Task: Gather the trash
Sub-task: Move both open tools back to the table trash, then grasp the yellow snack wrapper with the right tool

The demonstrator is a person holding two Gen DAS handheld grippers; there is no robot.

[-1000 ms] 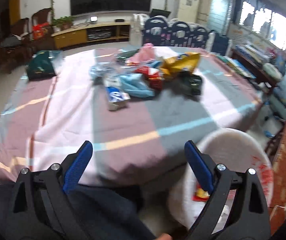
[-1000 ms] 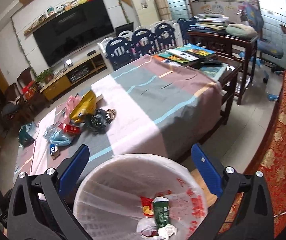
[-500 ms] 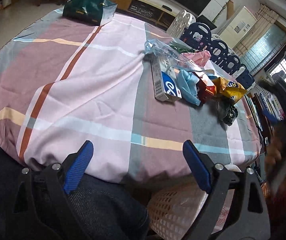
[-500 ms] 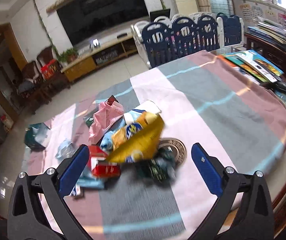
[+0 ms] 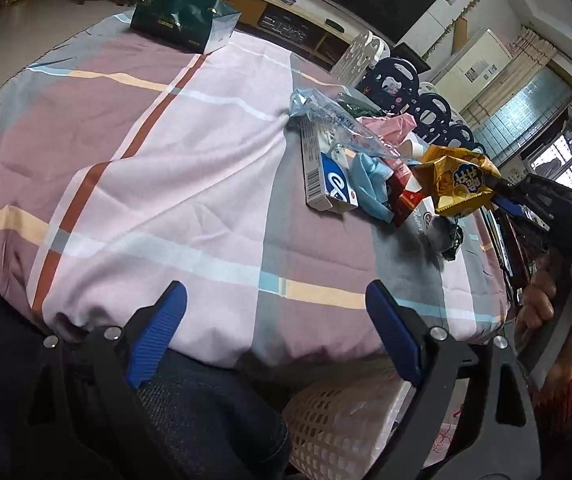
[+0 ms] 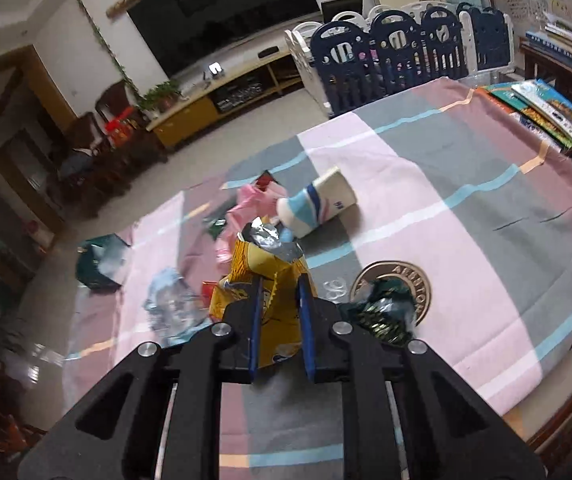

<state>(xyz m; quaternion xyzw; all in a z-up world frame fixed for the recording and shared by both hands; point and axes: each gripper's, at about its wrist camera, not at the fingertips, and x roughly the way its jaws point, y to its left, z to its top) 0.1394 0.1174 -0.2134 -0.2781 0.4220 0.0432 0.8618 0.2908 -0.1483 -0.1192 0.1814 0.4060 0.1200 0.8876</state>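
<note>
Swung from the basket to the desk [image 6: 425, 208], the right gripper [image 6: 280, 320] has just clamped its fingers [image 6: 254, 320] on the yellow snack bag [image 6: 262, 276] at six o'clock, ready for binning; the left gripper [image 5: 276, 336] gapes empty.

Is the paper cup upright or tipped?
Tipped. The cup lies on its side on the tablecloth, beside the pink bag.

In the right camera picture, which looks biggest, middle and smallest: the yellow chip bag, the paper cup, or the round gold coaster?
1. Yellow chip bag, though it sits nearest the camera, which inflates it.
2 and 3. Round gold coaster and paper cup look about alike; the coaster is partly hidden, so I won't rank them.
</note>
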